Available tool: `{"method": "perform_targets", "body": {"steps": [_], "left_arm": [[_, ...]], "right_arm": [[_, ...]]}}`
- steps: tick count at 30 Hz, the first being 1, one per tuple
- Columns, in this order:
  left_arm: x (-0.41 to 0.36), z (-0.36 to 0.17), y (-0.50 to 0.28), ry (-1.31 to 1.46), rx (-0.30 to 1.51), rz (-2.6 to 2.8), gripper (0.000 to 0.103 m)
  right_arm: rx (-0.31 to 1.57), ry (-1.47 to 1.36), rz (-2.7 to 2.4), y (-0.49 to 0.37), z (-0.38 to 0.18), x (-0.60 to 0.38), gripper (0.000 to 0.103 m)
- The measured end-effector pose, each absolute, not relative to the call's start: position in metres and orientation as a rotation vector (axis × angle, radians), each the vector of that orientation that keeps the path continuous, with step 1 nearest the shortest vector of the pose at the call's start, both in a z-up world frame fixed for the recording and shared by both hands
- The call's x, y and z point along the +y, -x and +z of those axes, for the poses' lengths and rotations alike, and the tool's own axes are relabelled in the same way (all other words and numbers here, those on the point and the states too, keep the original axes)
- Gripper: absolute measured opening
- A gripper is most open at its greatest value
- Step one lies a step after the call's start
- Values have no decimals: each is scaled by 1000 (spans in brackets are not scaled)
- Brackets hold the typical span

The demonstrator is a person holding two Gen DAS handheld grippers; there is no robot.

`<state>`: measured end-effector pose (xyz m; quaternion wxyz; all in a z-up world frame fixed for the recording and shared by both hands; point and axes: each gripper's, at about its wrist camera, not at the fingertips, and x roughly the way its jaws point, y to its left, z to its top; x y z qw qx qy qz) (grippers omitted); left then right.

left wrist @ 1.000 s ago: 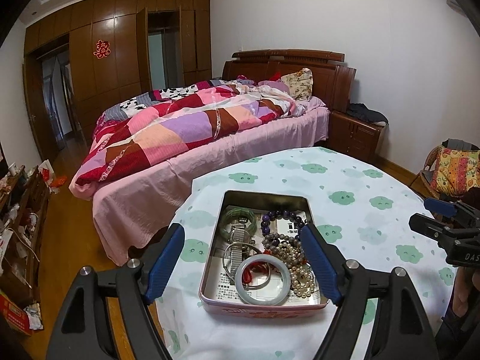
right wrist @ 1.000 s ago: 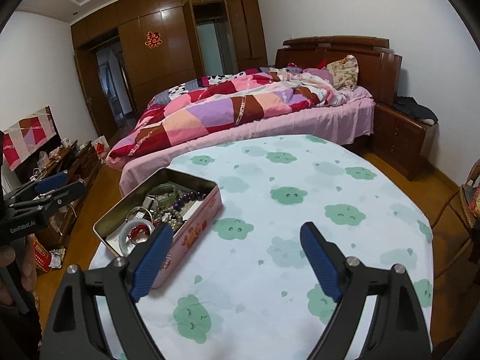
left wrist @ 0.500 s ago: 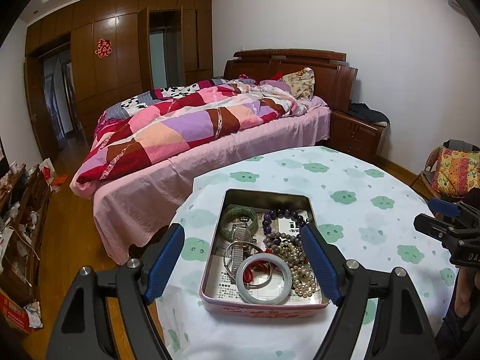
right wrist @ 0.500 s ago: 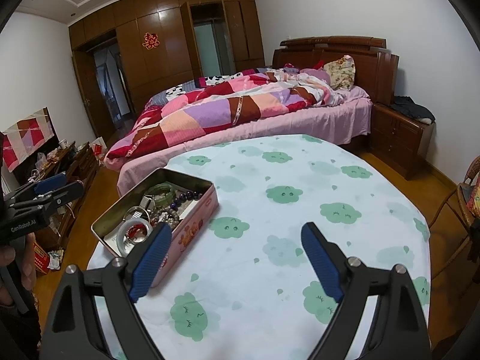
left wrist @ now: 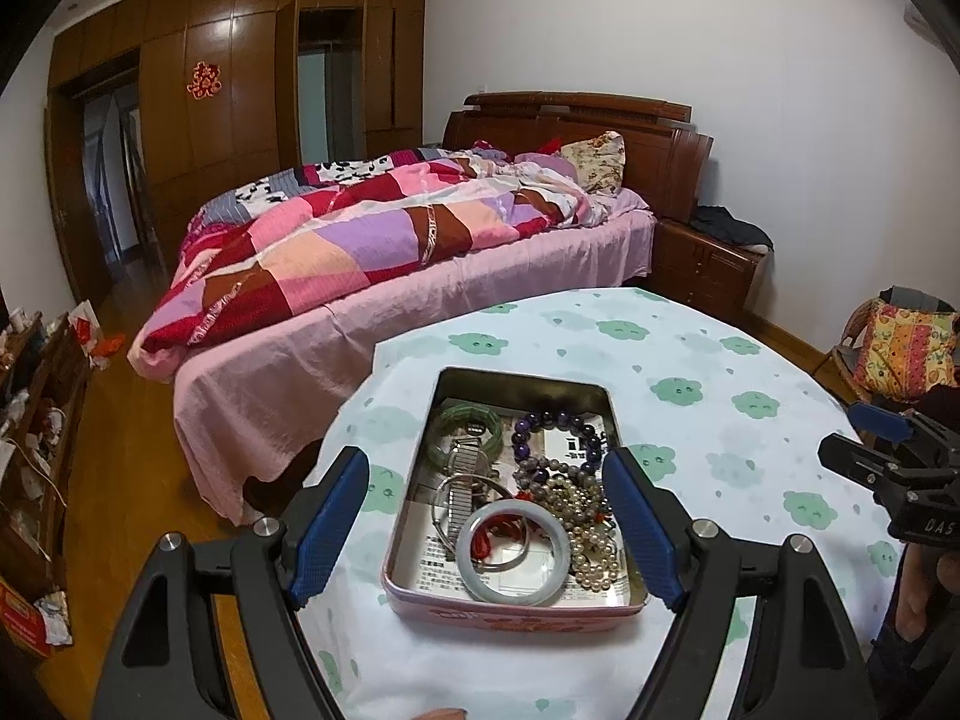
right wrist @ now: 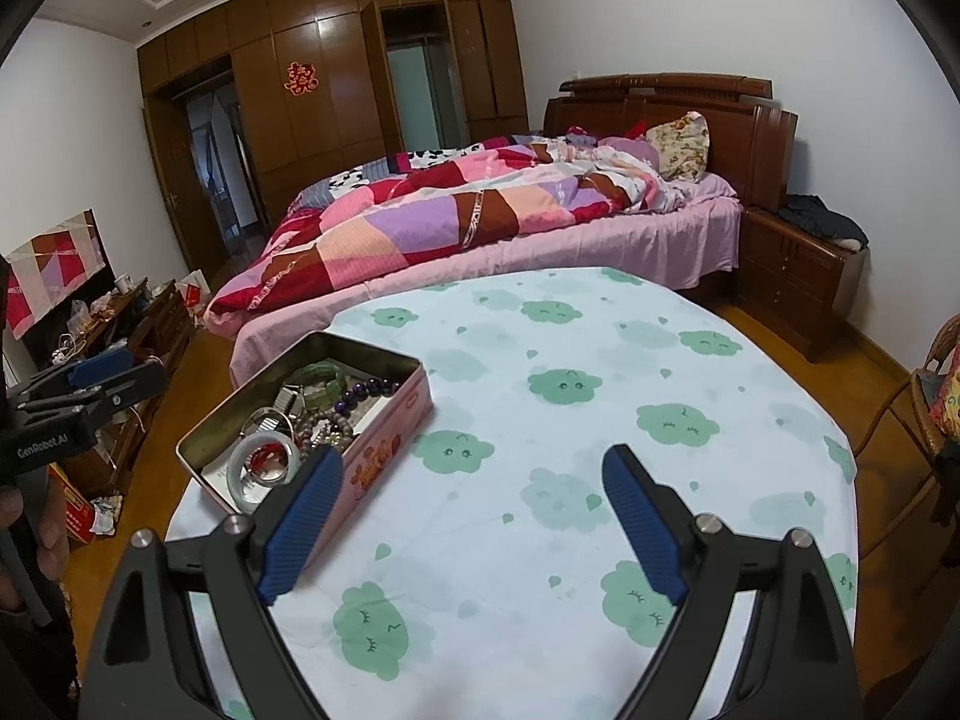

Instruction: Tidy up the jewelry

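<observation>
A pink tin box (left wrist: 510, 605) stands open on the table's left part, also in the right wrist view (right wrist: 384, 450). It holds a pale jade bangle (left wrist: 512, 559), a green bangle (left wrist: 465, 420), a purple bead bracelet (left wrist: 555, 423), pearl strands (left wrist: 591, 534) and a metal watch band (left wrist: 465, 462). My left gripper (left wrist: 485, 513) is open and empty, held above the box's near end. My right gripper (right wrist: 474, 516) is open and empty over the tablecloth, right of the box.
The round table (right wrist: 600, 420) wears a white cloth with green clouds. A bed (right wrist: 480, 222) with a patchwork quilt lies beyond it. A nightstand (right wrist: 792, 276) is at the right, a wicker chair (right wrist: 924, 420) at the far right, cluttered shelves (right wrist: 120, 324) at the left.
Both grippers drifted slightly; the box looks a little nearer in the left wrist view. Both stay open and empty.
</observation>
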<state>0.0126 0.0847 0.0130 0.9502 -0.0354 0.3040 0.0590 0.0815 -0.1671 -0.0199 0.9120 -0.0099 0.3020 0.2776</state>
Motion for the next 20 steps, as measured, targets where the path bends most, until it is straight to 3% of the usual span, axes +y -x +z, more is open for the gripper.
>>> {"method": "perform_targets", "body": {"steps": [20], "left_arm": [[82,3,-18,33,627,172,88]], "right_arm": [[636,26,571,-79,-27,-176,91]]}}
